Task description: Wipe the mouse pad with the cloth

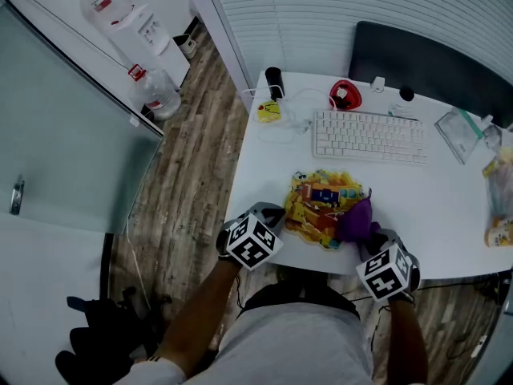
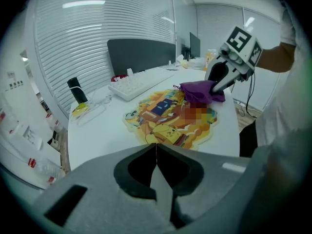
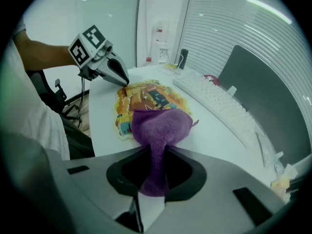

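Right gripper view: right gripper (image 3: 155,154) clenched on purple cloth (image 3: 161,126), cloth resting on near edge of mouse pad (image 3: 146,97); rest of pad lies fwd-left of jaws. Left gripper (image 2: 156,151) pinched together, empty, by pad's left edge.

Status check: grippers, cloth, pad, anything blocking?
Left gripper shut, empty, tip at edge of colourful cartoon-print mouse pad. Right gripper shut on purple fleecy cloth, draped on pad. White keyboard apart; nothing blocking.
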